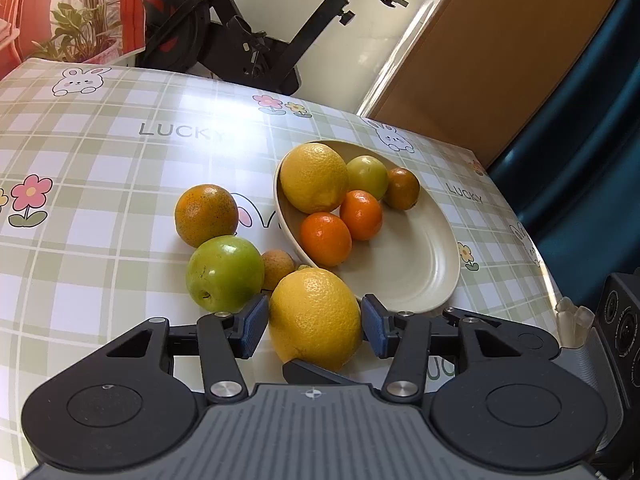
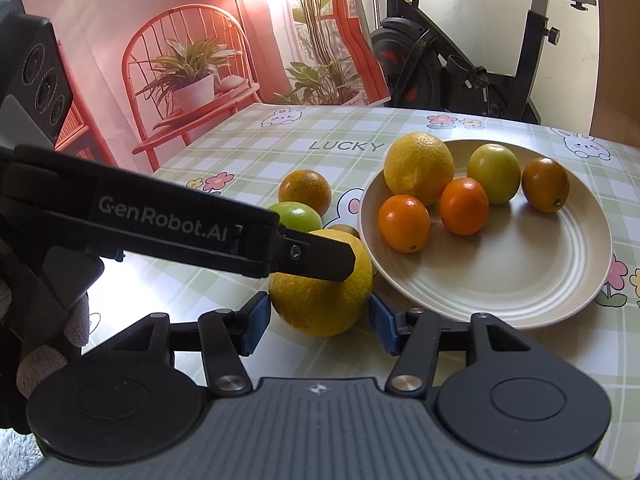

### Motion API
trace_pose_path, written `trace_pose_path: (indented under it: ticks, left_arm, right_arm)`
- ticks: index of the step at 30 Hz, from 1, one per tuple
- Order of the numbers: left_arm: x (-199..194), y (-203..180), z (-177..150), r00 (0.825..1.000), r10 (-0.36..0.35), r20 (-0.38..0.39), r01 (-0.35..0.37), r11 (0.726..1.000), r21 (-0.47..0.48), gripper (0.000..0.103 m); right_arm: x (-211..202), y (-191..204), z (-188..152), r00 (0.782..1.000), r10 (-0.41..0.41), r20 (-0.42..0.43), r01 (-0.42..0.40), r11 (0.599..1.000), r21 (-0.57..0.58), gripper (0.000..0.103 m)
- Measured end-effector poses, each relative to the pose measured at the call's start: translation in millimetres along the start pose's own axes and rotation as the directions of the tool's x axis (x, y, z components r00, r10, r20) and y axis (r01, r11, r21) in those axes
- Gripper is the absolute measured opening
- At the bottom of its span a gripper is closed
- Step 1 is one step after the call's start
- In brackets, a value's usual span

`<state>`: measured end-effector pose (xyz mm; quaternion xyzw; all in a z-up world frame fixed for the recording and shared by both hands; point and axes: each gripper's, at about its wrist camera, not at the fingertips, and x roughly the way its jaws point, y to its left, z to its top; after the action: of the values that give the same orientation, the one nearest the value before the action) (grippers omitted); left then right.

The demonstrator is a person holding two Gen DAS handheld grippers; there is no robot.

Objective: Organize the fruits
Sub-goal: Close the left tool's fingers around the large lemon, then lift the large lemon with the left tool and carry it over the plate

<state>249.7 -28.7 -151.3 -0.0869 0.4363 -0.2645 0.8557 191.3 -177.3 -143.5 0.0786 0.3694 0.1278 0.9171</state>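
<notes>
A big yellow citrus (image 1: 315, 320) lies on the table just outside the cream plate (image 1: 420, 264). My left gripper (image 1: 315, 322) straddles it, blue pads close on both sides, with small gaps showing. My right gripper (image 2: 320, 316) also has the yellow citrus (image 2: 320, 300) between its open pads, and the left gripper's finger (image 2: 316, 258) lies across it. The plate (image 2: 500, 276) holds another yellow citrus (image 2: 419, 167), two small oranges (image 2: 404, 223), a green-yellow fruit (image 2: 494, 173) and a brownish one (image 2: 545, 185).
Left of the plate lie a speckled orange (image 1: 206, 215), a green apple-like fruit (image 1: 225, 272) and a small tan fruit (image 1: 277, 267). An exercise bike (image 2: 460, 60) stands behind the checked tablecloth (image 1: 100, 152). The table's right edge (image 1: 560, 280) is close by.
</notes>
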Motion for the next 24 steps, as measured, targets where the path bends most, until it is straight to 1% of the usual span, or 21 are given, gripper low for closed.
trace_pose_path:
  ticks: [4, 7, 11, 15, 17, 21, 24]
  left_arm:
    - [-2, 0, -3, 1.000, 0.001, 0.004, -0.001, 1.000, -0.007, 0.054]
    - [-6, -3, -9, 1.000, 0.018, 0.006, -0.018, 0.999, -0.029, 0.054]
    - [-13, -9, -18, 1.000, 0.030, 0.006, -0.030, 0.999, -0.016, 0.054]
    - [-20, -9, -27, 1.000, 0.027, 0.015, -0.026, 0.997, -0.067, 0.053]
    - [-22, -11, -31, 0.999, 0.027, 0.025, -0.025, 0.997, -0.079, 0.052]
    - [-23, -17, -35, 0.999, 0.042, 0.026, -0.040, 0.998, -0.055, 0.052]
    - [-23, -15, -35, 0.999, 0.035, 0.025, -0.034, 0.997, -0.062, 0.052]
  right_arm:
    - [0, -1, -2, 1.000, 0.001, 0.000, -0.001, 1.000, 0.003, 0.058]
    - [-1, 1, -2, 1.000, -0.002, -0.002, 0.002, 1.000, 0.004, 0.057]
    - [-6, 5, -8, 1.000, 0.006, -0.003, -0.006, 1.000, 0.017, 0.057]
    - [-14, 8, -16, 1.000, 0.011, 0.004, -0.011, 1.000, 0.023, 0.057]
    - [-18, 9, -19, 1.000, 0.007, 0.020, -0.008, 1.000, 0.025, 0.057]
    - [-23, 8, -18, 0.999, 0.001, 0.038, -0.002, 1.000, 0.024, 0.056]
    - [-24, 9, -18, 0.999, 0.000, 0.039, -0.001, 1.000, 0.018, 0.056]
